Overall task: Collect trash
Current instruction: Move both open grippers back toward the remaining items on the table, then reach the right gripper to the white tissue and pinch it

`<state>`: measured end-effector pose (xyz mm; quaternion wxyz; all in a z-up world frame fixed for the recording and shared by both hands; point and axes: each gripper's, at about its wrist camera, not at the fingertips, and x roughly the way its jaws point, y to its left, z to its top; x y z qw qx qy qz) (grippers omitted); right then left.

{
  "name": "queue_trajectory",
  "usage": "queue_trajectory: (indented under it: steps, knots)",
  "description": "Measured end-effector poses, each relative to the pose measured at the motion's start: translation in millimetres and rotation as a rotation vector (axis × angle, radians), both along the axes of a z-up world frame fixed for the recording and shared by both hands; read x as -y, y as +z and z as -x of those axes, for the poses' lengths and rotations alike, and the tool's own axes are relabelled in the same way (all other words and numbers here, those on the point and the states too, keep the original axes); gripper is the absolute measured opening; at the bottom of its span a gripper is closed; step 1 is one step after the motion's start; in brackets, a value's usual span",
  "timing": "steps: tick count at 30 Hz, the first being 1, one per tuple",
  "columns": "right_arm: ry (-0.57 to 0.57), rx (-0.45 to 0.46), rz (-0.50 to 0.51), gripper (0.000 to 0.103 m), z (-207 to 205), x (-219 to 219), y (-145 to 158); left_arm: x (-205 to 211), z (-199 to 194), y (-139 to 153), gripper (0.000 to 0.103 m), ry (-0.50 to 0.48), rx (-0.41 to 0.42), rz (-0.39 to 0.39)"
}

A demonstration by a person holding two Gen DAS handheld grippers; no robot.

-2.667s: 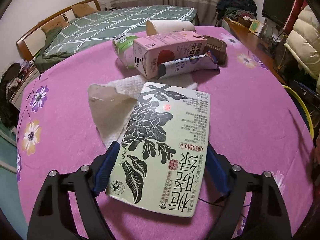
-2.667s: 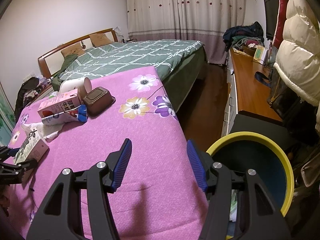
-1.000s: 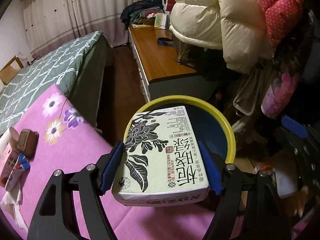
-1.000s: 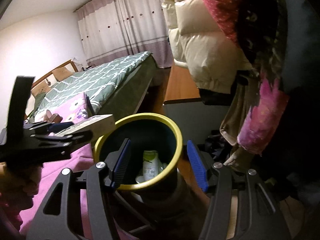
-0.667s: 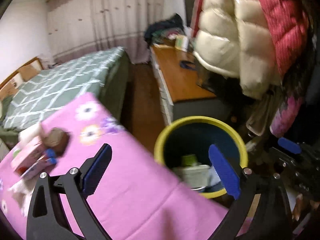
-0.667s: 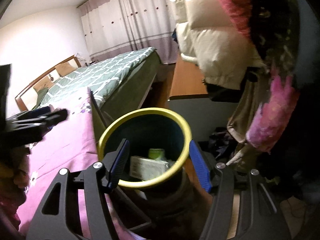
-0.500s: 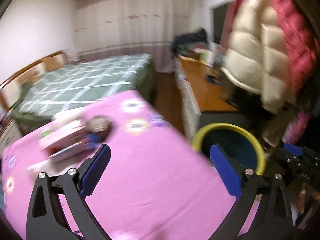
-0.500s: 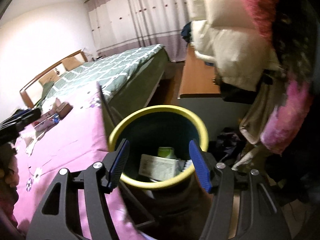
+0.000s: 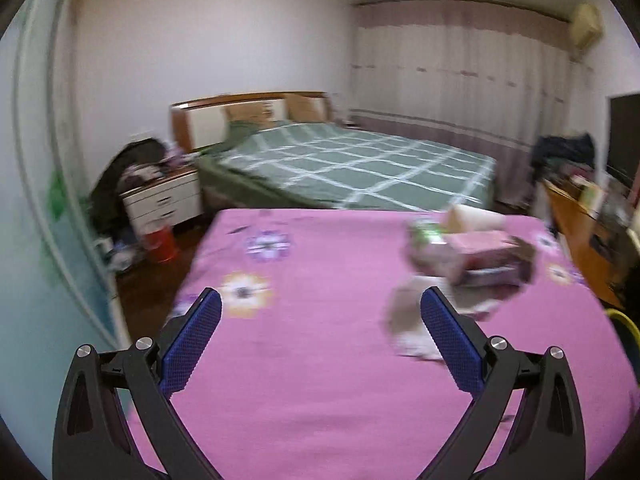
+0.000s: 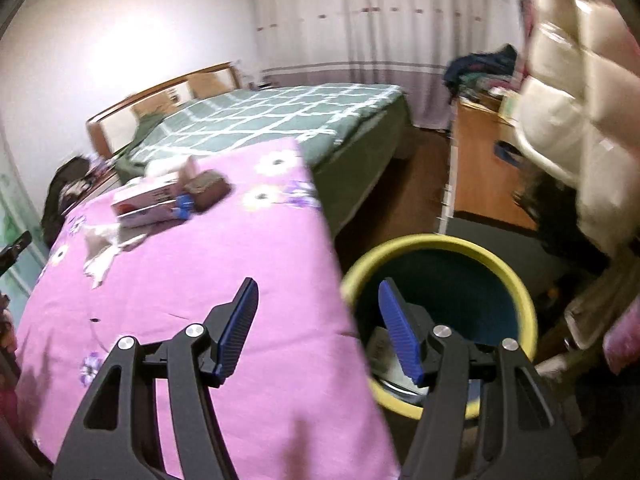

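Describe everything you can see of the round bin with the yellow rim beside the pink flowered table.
The round bin with the yellow rim stands upright on the floor, close against the edge of the pink flowered tablecloth. Its thick rim looks like plastic; the inside wall is dark teal. It is open-topped, with pale, blurred packaging lying at the bottom, partly hidden behind the right gripper, whose open, empty jaws hover above the near rim. The left wrist view catches only a sliver of rim.

I am looking into a bedroom in someone's home. I see a big bed (image 9: 352, 168) with a green checked blanket and a wooden headboard (image 9: 248, 116). A small white nightstand (image 9: 164, 200) stands beside it. Long curtains (image 10: 380, 40) cover the far wall. Puffy coats (image 10: 568, 100) hang on the right, and clothes are piled on a wooden desk (image 10: 480, 160). A table close to me has a pink flowered cloth (image 9: 320, 360).
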<state>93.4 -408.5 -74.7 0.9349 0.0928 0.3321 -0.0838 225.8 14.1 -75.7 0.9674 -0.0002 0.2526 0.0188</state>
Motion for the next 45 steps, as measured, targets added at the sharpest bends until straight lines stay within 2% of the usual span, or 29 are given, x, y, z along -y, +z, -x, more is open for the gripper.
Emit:
queue_trajectory:
  steps: [5,10,15,20,25,32,39,41,43,45]
  knots:
    - [0.117,-0.006,0.005,0.060,-37.7,-43.3,6.9,-38.7,-5.9,-20.0,0.098,0.123,-0.011,-0.031]
    - [0.259,-0.029,0.023,0.060,-76.6,-101.0,8.5,-61.7,-10.8,-30.8,0.098,0.192,-0.047,0.003]
    - [0.384,-0.070,0.007,0.060,-116.3,-157.1,-1.2,-73.4,-8.7,-30.9,0.098,0.259,-0.045,0.021]
    - [0.474,-0.146,0.015,0.060,-160.2,-212.1,-20.0,-82.5,-8.3,-32.3,0.098,0.284,-0.048,0.045]
    - [0.520,-0.175,0.044,0.060,-194.5,-252.7,-31.3,-80.1,-6.0,-29.7,0.098,0.288,-0.042,0.040]
    - [0.515,-0.202,0.084,0.062,-236.3,-292.8,-45.7,-81.6,-4.3,-29.2,0.098,0.302,-0.037,0.038]
    - [0.486,-0.236,0.130,0.066,-255.8,-309.7,-64.0,-82.4,-4.1,-29.1,0.098,0.301,-0.046,0.049]
    - [0.479,-0.232,0.142,0.064,-254.6,-311.4,-65.8,-81.9,-5.0,-29.1,0.098,0.299,-0.051,0.049]
    - [0.459,-0.230,0.140,0.055,-255.1,-306.1,-66.0,-81.7,-5.3,-29.4,0.098,0.298,-0.054,0.050]
    - [0.440,-0.233,0.144,0.033,-256.8,-300.6,-65.5,-81.7,-5.1,-29.6,0.098,0.299,-0.054,0.050]
